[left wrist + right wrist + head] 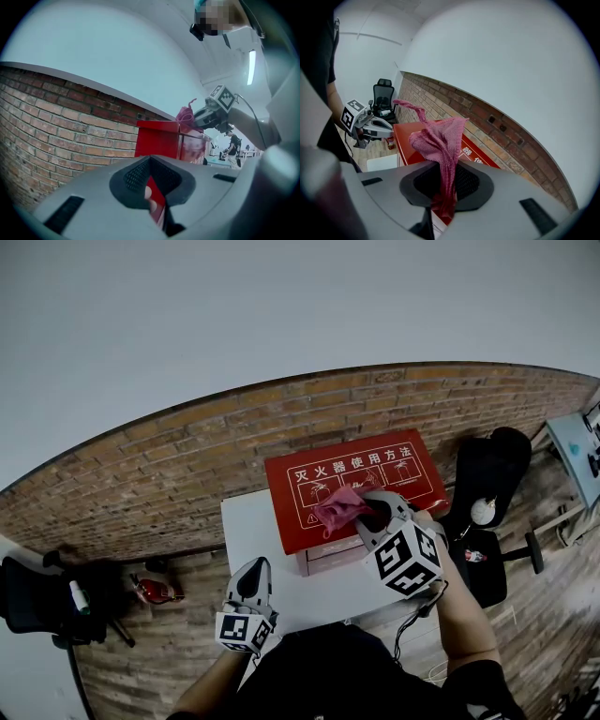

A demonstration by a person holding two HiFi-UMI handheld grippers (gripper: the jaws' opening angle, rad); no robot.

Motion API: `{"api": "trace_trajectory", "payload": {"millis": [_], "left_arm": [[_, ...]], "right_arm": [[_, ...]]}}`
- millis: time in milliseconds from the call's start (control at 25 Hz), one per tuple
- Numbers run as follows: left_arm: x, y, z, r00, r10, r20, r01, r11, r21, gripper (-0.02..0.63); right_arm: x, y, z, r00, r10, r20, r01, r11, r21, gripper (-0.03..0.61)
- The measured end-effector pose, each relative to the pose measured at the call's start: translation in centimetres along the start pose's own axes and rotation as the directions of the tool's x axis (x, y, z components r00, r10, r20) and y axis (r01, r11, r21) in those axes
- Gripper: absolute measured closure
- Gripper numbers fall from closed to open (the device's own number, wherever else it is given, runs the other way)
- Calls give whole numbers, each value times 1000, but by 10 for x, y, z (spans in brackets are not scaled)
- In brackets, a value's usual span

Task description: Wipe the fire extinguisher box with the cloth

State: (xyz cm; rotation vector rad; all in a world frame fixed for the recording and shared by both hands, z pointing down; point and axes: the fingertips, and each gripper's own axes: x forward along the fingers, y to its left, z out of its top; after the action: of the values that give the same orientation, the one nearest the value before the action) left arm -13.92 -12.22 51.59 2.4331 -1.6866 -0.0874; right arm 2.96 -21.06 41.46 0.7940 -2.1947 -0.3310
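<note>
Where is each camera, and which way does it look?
Head view: on the person's head, looking down at the red box, left tongs, right tongs and forearms.
Left gripper view: rides the left tongs, facing the box's side; its shut jaws below.
Right gripper view: rides the right tongs, facing along the box top; jaws pinch the pink cloth.
Shared: each gripper view shows the other tongs.
</note>
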Motion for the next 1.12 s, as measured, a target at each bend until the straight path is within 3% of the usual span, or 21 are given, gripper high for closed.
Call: {"api": "trace_trajectory", "payload": {"millis": [1120], "left_arm": [[9, -14, -3, 1000, -18, -22, 18, 1000, 7, 580]], "right_arm": [[-22, -40, -45, 997, -71, -31, 73, 994, 82, 509]]}}
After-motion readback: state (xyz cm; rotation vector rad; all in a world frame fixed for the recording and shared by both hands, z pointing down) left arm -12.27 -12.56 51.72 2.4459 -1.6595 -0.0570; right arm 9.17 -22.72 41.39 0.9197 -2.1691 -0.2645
